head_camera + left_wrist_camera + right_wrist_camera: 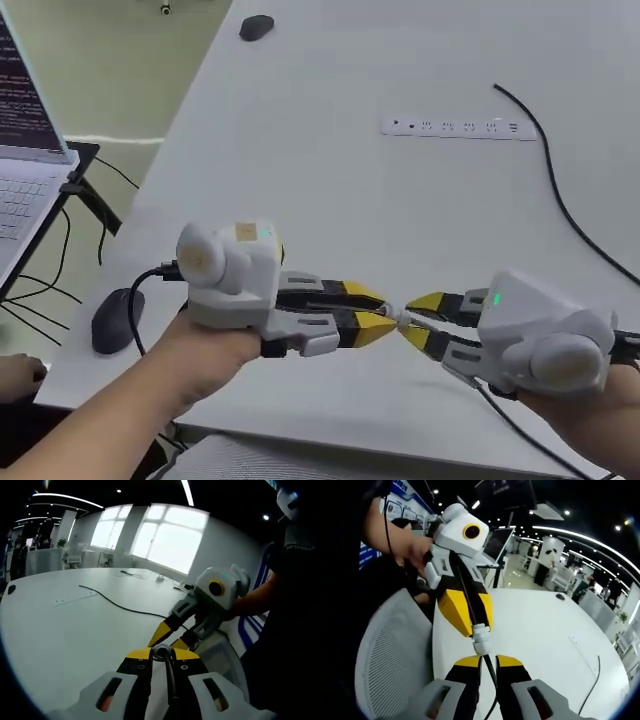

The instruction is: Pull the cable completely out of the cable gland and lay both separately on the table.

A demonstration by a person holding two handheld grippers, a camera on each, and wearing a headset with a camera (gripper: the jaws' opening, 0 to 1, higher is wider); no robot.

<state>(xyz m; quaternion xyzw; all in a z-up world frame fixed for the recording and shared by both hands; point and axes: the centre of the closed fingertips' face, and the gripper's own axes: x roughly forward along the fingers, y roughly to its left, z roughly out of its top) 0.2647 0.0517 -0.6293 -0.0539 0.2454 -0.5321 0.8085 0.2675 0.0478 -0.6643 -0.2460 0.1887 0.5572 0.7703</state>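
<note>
Cable gland, white, is held in the air above the near edge of the table, where the two grippers meet tip to tip. The jaws of the left gripper are pressed together on the gland. The jaws of the right gripper are closed on the black cable just beside it. The cable runs through the gland and is not pulled out. A power strip and a black lead lie well apart on the table.
</note>
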